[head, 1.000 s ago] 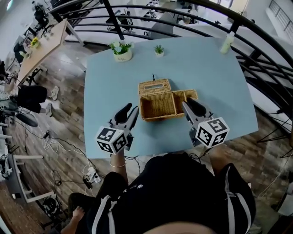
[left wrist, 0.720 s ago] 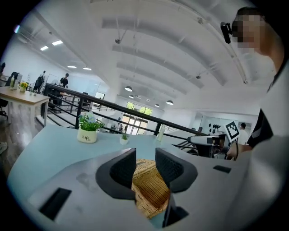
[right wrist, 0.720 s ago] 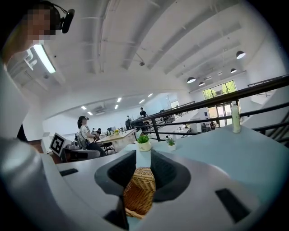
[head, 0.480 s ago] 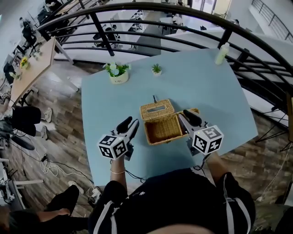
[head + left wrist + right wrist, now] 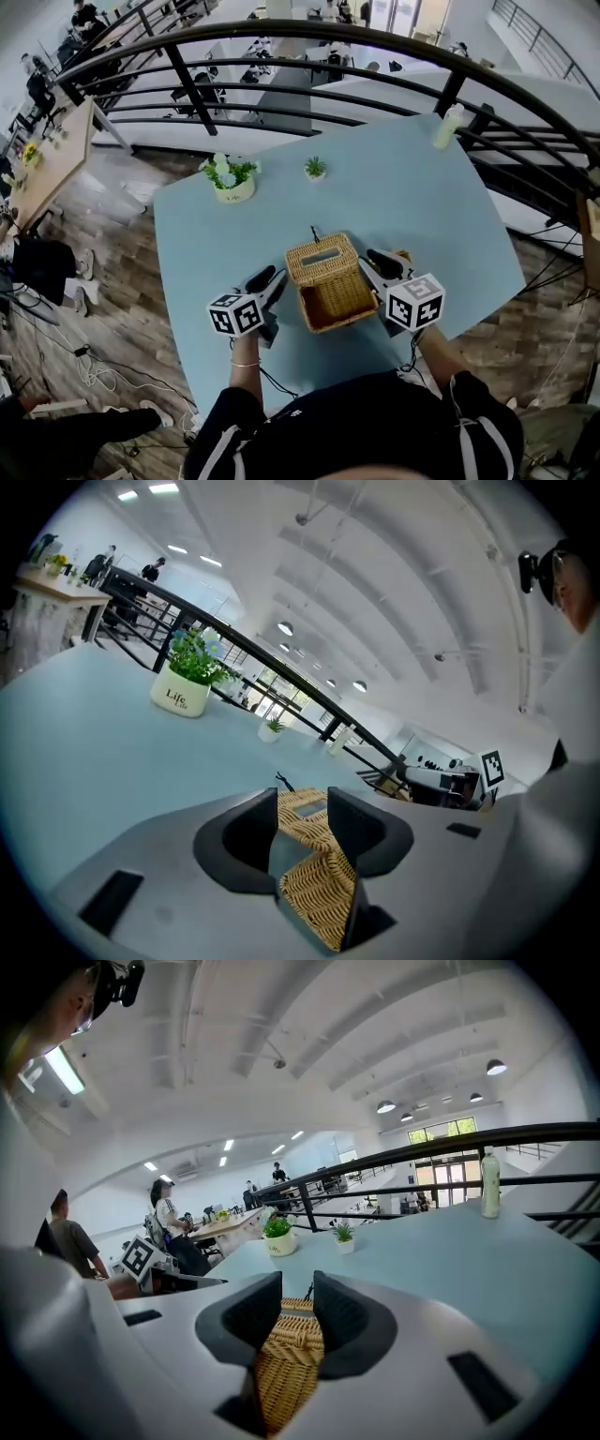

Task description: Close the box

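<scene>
The wicker box point(image 5: 333, 298) sits near the front edge of the pale blue worktop point(image 5: 412, 187), its back lid point(image 5: 319, 261) raised. The left gripper point(image 5: 266, 278) is just beside its left wall; its jaws have just been opening and stand apart, wicker showing in the gap but unpressed. The right gripper point(image 5: 377, 263) flanks the right side, jaws apart too. A potted plant point(image 5: 228, 178) and a bottle point(image 5: 447, 127) stand farther back
</scene>
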